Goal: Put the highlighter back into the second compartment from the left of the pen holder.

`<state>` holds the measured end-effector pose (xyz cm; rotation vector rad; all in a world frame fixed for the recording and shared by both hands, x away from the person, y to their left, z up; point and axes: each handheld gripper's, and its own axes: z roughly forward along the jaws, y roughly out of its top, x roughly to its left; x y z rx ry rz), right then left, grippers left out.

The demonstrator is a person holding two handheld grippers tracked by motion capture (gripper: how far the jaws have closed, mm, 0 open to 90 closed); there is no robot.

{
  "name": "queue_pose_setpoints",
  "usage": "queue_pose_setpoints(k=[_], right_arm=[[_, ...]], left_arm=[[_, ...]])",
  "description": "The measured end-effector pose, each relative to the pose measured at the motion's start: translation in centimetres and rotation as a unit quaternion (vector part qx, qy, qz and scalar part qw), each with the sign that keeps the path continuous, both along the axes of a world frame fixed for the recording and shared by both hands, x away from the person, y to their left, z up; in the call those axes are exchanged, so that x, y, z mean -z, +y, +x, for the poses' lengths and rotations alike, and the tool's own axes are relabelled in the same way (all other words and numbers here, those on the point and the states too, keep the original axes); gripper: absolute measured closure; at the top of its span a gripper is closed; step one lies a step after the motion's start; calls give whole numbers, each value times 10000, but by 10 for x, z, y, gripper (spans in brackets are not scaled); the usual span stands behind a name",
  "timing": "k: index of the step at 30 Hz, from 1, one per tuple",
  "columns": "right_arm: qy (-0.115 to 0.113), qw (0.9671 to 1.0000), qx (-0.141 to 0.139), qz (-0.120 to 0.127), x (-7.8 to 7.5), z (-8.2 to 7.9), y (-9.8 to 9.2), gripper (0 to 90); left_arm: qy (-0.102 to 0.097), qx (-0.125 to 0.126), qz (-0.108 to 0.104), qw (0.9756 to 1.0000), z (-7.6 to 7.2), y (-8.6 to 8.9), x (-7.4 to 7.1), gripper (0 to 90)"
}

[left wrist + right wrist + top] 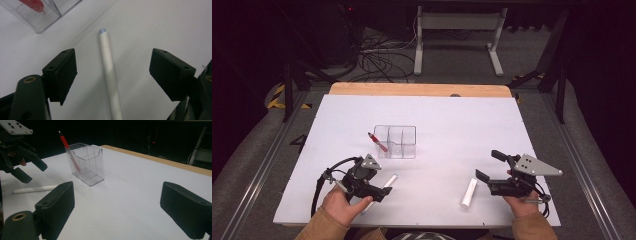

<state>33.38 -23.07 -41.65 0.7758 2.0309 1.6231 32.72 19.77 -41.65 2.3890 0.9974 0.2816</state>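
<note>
Table top (452,120): plain white, no pattern; far edge strip (419,89) light wood-tan. Holder box (402,141): clear, colourless, w/ see-through dividers. Pen in box (377,141): red body, dark tip, pale lower part seen thru the wall. Pen under left gripper (108,72): white barrel, small pale blue-grey end cap. Other pen (468,192) near right gripper: white all over. Left gripper (381,192) & right gripper (490,165): matt black jaws, brass-coloured screw rings, grey 3-cornered top plates w/ dark holes. Sleeves (324,226): mustard-tan. Floor (257,145): grey; yellow-black hazard stripes (275,96) at left.
</note>
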Motion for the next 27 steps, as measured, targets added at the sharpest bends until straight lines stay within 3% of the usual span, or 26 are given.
queue_pose_setpoints(k=[4, 8, 9, 13, 15, 19, 27], right_arm=[[-10, 10000, -7, -3, 0, 0, 0, 128], [9, 10000, 2, -3, 0, 0, 0, 129], [-10, 10000, -6, -4, 0, 0, 0, 129], [-2, 10000, -8, 10, 0, 0, 0, 130], [18, 10000, -15, -12, 0, 0, 0, 132], [23, 10000, -31, -22, 0, 1, 0, 132], [4, 10000, -13, -53, 1, 1, 1, 136]], left_arm=[[47, -14, 174, 9998, 2, -2, 4, 297], [315, -15, 283, 9991, 3, -4, 8, 347], [302, 6, 311, 9991, 4, -4, 8, 359], [528, 1, 317, 9981, 6, -4, 10, 408], [724, -32, 324, 9968, 7, -4, 12, 477], [893, -65, 318, 9955, 10, -5, 16, 564], [924, -120, 382, 9949, 10, -6, 18, 627]])
